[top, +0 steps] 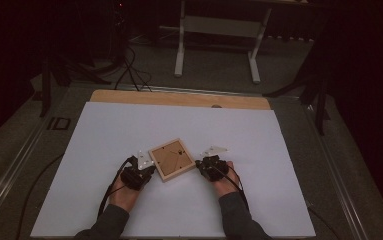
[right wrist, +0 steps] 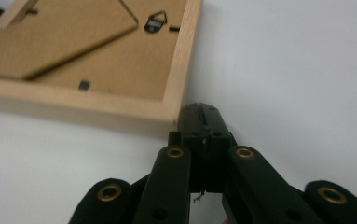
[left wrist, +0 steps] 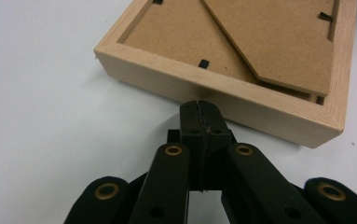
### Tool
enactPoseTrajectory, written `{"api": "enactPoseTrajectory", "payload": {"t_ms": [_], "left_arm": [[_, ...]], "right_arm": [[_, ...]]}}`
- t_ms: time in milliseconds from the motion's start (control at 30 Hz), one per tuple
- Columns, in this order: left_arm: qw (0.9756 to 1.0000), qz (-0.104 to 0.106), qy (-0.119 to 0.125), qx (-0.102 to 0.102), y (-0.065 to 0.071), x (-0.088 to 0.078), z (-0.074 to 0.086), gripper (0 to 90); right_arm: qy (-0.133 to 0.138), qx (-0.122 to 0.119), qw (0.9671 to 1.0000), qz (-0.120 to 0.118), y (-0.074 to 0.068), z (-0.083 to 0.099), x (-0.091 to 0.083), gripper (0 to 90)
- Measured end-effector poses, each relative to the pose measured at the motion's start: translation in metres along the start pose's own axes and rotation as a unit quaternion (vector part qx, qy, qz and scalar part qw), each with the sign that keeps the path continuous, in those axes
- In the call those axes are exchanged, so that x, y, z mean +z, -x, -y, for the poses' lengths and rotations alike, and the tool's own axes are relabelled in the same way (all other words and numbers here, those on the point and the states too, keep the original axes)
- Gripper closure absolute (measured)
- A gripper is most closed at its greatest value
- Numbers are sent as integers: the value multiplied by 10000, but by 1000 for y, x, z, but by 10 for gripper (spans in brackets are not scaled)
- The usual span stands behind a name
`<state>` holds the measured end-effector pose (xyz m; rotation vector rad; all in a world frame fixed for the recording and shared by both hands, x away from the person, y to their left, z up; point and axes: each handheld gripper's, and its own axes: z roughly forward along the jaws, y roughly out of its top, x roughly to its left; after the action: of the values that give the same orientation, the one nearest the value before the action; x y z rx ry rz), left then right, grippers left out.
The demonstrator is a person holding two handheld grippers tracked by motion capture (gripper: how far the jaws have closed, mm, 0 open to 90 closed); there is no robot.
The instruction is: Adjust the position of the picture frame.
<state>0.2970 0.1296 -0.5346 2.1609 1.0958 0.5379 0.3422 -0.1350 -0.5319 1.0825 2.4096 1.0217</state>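
Two closed hand-held grippers flank the wooden picture frame: left hand-held gripper touches its side, right hand-held gripper its corner; it lies face-down, brown backing up.

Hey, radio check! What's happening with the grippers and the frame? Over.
Left gripper shut, tips at frame side. Right gripper shut, at its corner. Frame face down. Nothing in the way.

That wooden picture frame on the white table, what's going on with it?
A person holds a gripper in each hand, one on either side of a wooden picture frame that lies face down on the white table, its brown backing board up. The left gripper is shut, its tip against the frame's side. The right gripper is also shut, at the frame's corner. Neither is clamped on the frame.
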Motion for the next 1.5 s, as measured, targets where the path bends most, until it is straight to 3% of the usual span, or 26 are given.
{"api": "enactPoseTrajectory", "payload": {"t_ms": [133,367,633,933,1500], "left_arm": [[9999,47,-25,-86,-1,-3,4,896],[9999,81,-95,2,3,-13,8,896],[9998,111,-139,-17,4,-10,7,898],[10000,-50,-64,-54,2,-2,2,899],[9999,-89,41,-141,0,5,-2,899]], "right_arm": [[-31,-34,10000,-27,-2,3,-2,900],[-22,-170,9998,-86,-6,5,-6,899],[-36,-329,9993,-192,-16,6,-9,899],[-56,-260,9994,-214,-19,11,-13,899],[-57,-131,9995,-274,-21,17,-18,900]]}}
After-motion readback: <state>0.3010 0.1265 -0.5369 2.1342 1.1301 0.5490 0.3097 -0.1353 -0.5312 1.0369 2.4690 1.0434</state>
